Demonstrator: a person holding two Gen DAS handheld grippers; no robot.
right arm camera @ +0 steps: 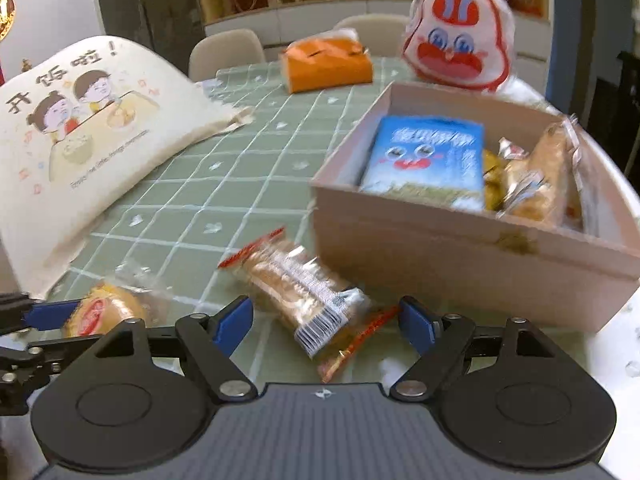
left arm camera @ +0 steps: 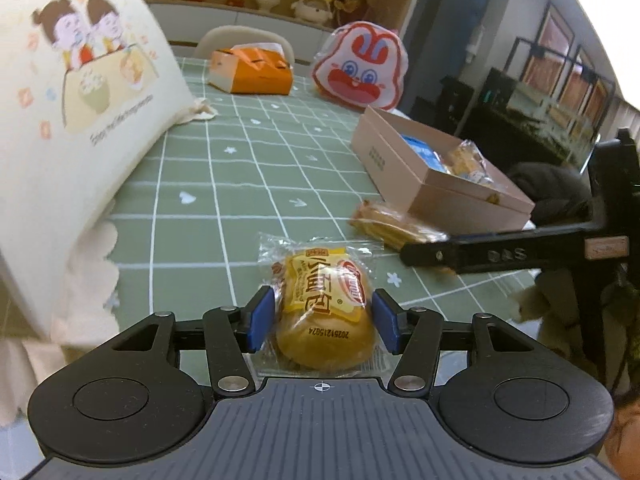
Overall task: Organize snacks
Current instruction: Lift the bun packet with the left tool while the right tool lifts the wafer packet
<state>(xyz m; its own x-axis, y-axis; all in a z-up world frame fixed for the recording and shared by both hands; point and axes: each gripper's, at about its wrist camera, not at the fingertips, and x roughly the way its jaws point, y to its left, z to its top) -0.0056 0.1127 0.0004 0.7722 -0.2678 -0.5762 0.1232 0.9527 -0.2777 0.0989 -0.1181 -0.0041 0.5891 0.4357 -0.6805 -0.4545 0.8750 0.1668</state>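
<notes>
A round bun in a clear wrapper with a yellow label sits between the blue pads of my left gripper, which is shut on it just above the green checked tablecloth. The same bun shows at the lower left of the right wrist view. A long biscuit packet lies slantwise on the cloth between the spread fingers of my right gripper, which is open. Behind the biscuit packet stands an open pinkish box that holds a blue packet and other wrapped snacks.
A cream cloth bag with a cartoon print lies on the left. An orange tissue box and a red-and-white rabbit-faced bag stand at the far end of the table. Chairs and a shelf are beyond.
</notes>
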